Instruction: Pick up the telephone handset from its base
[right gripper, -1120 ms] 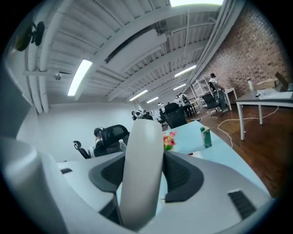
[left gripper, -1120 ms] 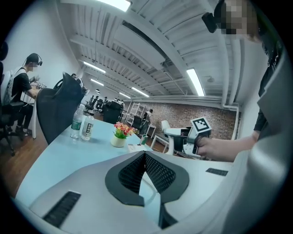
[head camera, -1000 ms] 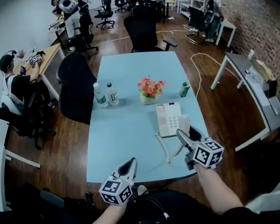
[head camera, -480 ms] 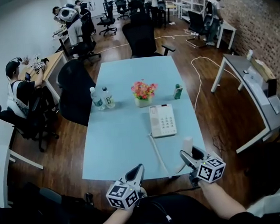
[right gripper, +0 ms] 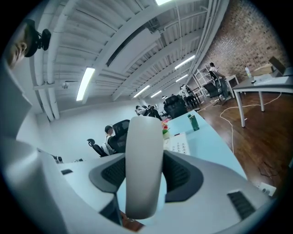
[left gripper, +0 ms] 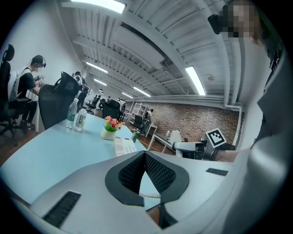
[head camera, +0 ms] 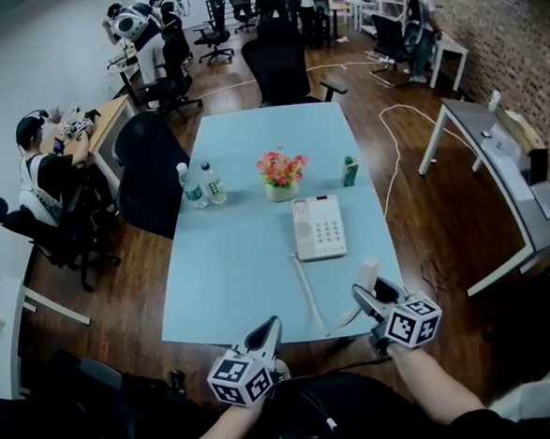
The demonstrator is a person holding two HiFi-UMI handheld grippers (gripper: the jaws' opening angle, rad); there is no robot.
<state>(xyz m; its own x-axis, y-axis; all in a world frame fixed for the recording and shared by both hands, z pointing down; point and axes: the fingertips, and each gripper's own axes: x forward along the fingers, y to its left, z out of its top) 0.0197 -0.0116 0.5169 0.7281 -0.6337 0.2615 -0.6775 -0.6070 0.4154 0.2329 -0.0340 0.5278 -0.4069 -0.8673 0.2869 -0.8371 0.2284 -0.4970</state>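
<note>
Your right tool (head camera: 369,294) is pinching the handset (right gripper: 144,169) around its middle, probably for balance. It's off the base (head camera: 318,228), near the bench (head camera: 240,254) edge, cord (head camera: 304,292) trailing. Left tool (head camera: 267,329) sits pressed together, empty, out of the way.

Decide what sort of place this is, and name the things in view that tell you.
Most likely an open-plan office: a long meeting table with a desk telephone on it, black swivel chairs beside it, and a person seated at a desk by the wall.
</note>
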